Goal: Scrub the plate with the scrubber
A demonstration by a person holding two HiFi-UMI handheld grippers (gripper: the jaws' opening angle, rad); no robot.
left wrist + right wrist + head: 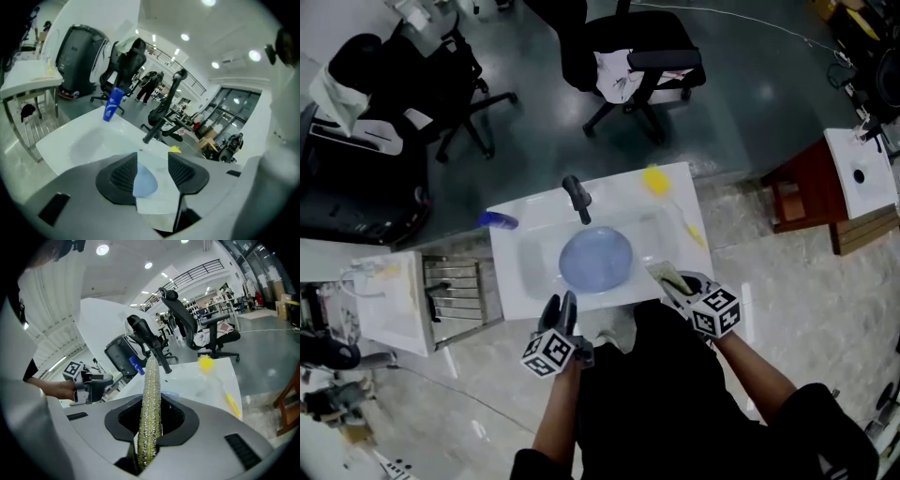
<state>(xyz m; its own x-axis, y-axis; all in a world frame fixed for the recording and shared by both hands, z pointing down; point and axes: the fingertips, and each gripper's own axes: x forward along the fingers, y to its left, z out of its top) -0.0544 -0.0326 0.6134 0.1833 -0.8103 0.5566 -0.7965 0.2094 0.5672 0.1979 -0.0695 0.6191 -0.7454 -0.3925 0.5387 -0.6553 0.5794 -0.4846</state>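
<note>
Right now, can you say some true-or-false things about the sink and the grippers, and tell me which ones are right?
1. The blue plate lies in the sink. True.
2. The right gripper is empty. False: it is shut on the scrubber.
3. The left gripper grips the plate. False: its jaws stand apart and hold nothing.
4. A yellow brush lies on the sink's right side. True.

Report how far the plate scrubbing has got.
Done: the right tongs grip the scrubber. In hand: both hang over the near rim of the sink, left tongs open and empty. Left: the plate lies in the basin, untouched; whether it's been scrubbed doesn't show.
</note>
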